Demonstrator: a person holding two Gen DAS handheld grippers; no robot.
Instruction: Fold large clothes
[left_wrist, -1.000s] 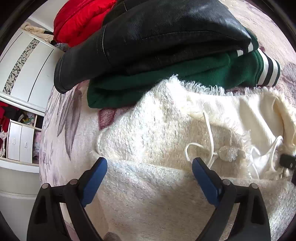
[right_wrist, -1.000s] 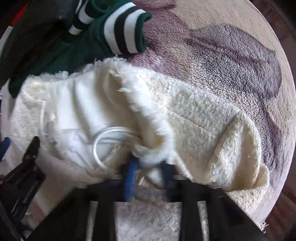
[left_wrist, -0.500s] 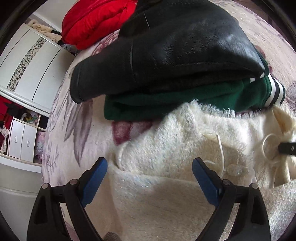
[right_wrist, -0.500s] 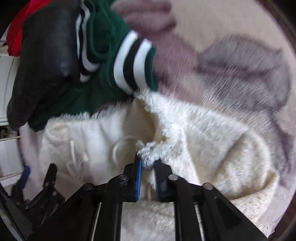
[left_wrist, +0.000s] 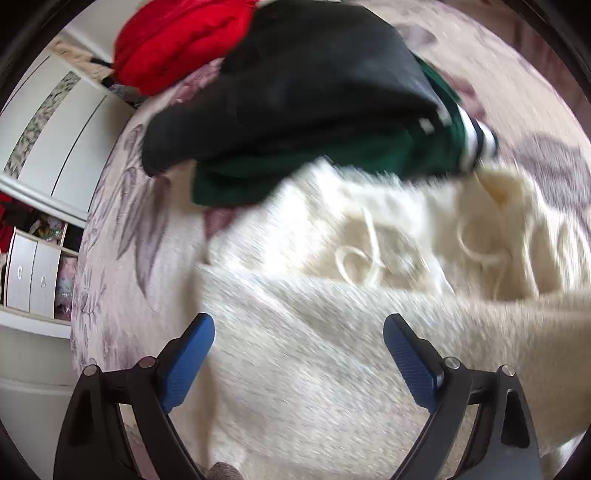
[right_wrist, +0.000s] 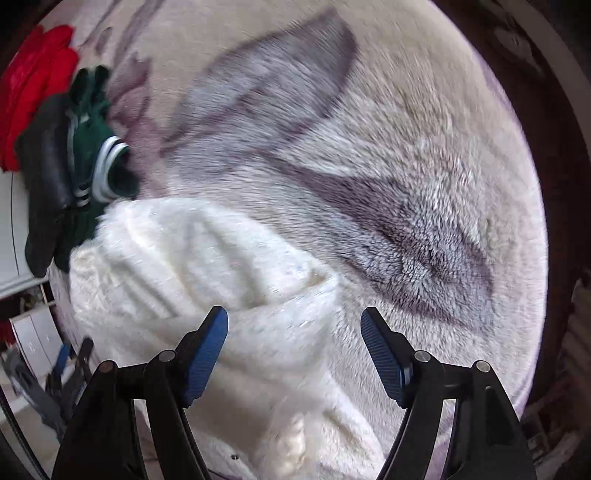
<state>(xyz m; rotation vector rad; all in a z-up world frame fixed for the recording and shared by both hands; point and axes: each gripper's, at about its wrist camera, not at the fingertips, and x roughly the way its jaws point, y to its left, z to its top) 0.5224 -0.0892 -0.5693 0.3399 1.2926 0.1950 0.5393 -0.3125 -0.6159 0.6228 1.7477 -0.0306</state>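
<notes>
A fuzzy cream garment (left_wrist: 295, 332) lies spread on the flowered plush blanket (left_wrist: 122, 229), its white drawstrings (left_wrist: 354, 266) showing near the collar. My left gripper (left_wrist: 299, 347) hovers over it, open, with nothing between its blue pads (left_wrist: 188, 358). In the right wrist view the cream garment (right_wrist: 192, 258) lies folded at lower left. My right gripper (right_wrist: 295, 343) is above its right edge with its jaws opening. A fold of the garment sits below the gap, and the pads (right_wrist: 384, 354) do not press on it. The left gripper (right_wrist: 70, 365) shows at the far lower left.
Beyond the cream garment is a pile: a black jacket (left_wrist: 314, 81) on a green garment with a striped cuff (left_wrist: 476, 140), and a red garment (left_wrist: 177, 40) behind. White cabinets (left_wrist: 44, 147) stand left. The blanket's right side (right_wrist: 406, 184) ends at a dark edge.
My right gripper has let go of the cream garment's edge, opened wide and swung to the right over the blanket. The left gripper, still open, has shifted a little and risen.
</notes>
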